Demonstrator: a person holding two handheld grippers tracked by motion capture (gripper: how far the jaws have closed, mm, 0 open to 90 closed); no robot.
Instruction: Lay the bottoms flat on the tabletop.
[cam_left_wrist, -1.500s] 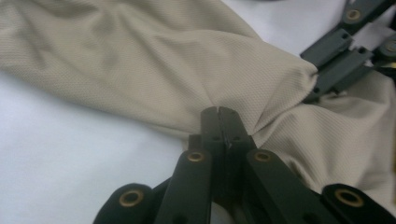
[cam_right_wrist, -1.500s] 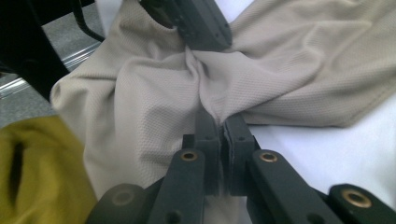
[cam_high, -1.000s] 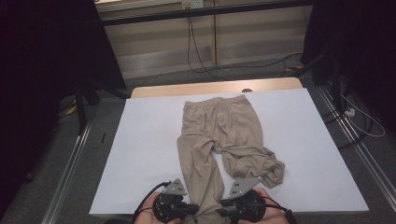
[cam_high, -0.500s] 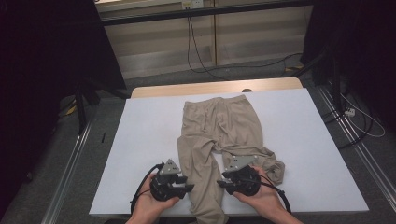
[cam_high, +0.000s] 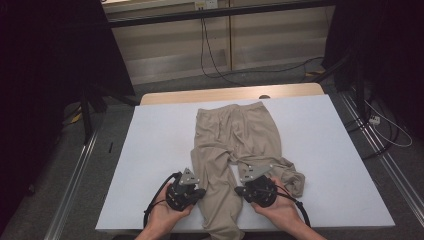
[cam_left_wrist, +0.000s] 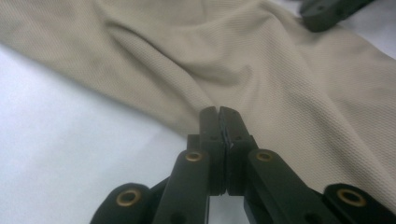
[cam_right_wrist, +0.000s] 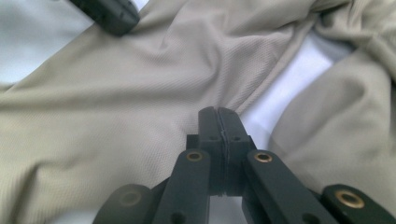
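- Left gripper (cam_high: 199, 192) pinches the trousers (cam_high: 240, 135) leg's 9 o'clock edge (jaws just closed).
- Right gripper (cam_high: 241, 190) pinches its 3 o'clock edge, likewise.

White table (cam_high: 150, 150); floor cables (cam_high: 210, 55); perhaps rails (cam_high: 75, 180).

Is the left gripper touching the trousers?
Touching: in the left gripper view the left gripper has its shut tips pressed into the edge of the trousers.
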